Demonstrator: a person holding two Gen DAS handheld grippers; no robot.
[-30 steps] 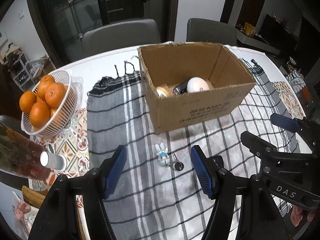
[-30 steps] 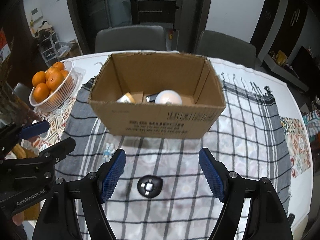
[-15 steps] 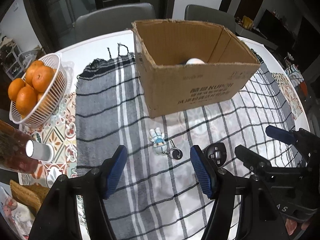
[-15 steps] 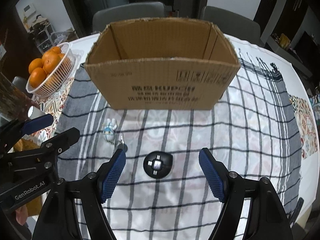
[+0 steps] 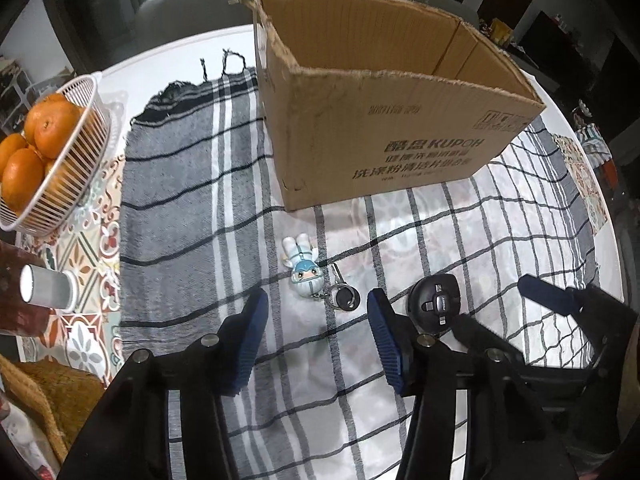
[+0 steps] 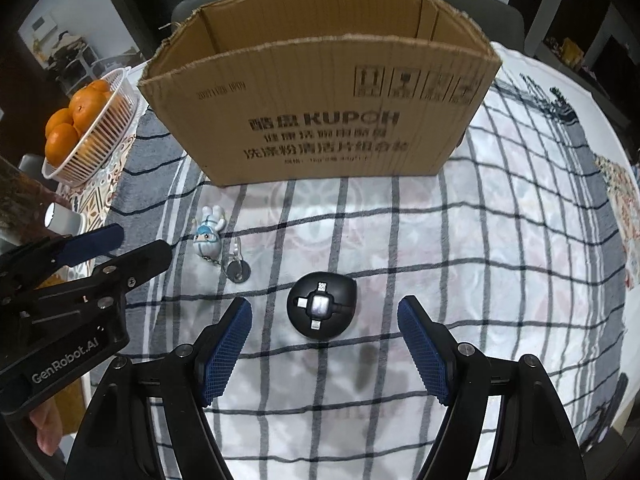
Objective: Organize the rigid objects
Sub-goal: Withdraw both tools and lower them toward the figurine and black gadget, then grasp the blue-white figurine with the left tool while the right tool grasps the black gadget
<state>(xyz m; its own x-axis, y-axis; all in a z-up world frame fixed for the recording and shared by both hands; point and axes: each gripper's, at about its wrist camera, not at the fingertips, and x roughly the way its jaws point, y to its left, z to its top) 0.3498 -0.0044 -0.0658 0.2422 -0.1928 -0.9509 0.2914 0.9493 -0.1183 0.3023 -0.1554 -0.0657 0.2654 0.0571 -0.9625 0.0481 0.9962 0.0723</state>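
Box (image 6: pixel 320 120) contents hidden by wall; both grippers gaping.

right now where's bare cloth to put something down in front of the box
Free: the checked cloth right of the black puck, between the cardboard box and the table edge. Also the grey striped part between box and orange basket. Crowded: the figurine keychain, puck and both open grippers, left gripper, right gripper.

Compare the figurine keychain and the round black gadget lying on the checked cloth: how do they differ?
The figurine keychain is pale blue-white and elongated; the round black gadget is dark and domed. The keychain trails a chain and ring; the gadget shows a cross of connectors on top. Both lie loose on the checked cloth, outside the cardboard box.
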